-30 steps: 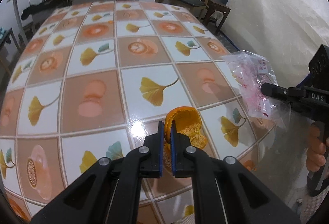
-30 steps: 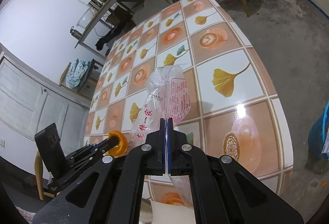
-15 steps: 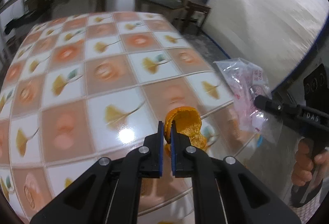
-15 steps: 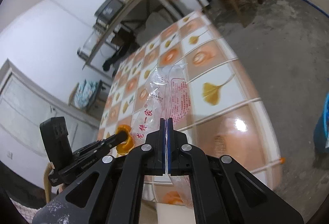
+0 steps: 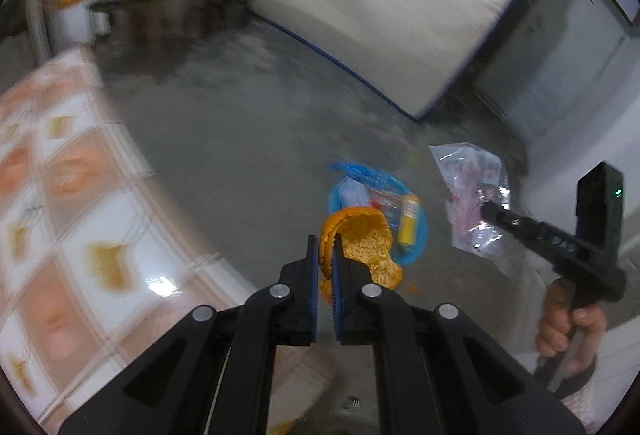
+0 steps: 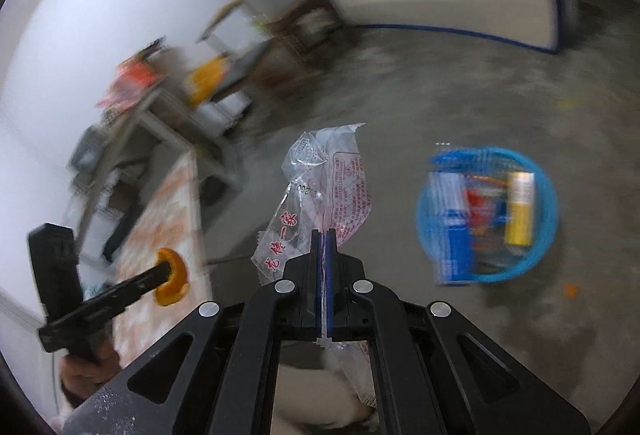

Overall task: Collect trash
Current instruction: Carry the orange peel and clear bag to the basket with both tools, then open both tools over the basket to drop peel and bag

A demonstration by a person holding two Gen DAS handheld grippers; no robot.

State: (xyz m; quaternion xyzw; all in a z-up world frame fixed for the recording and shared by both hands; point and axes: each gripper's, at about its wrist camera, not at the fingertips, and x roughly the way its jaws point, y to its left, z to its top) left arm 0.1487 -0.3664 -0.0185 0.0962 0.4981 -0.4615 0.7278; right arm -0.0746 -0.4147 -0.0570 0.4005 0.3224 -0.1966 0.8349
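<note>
Background's smeared for me; left gripper (image 5: pixel 327 255) pinches orange peel (image 5: pixel 362 243), right gripper (image 6: pixel 322 247) clamps plastic wrapper (image 6: pixel 320 187), both angled down toward blue basket (image 6: pixel 548 211).

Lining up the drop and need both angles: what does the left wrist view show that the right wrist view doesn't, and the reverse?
Only the left wrist view: the right hand on its handle, and the orange peel's pale inside.

Only the right wrist view: the red print on the plastic bag, and the whole blue bin beside it.

Both: the left gripper shut on the peel, the right gripper shut on the bag, the bin on the floor, and the table edge.
</note>
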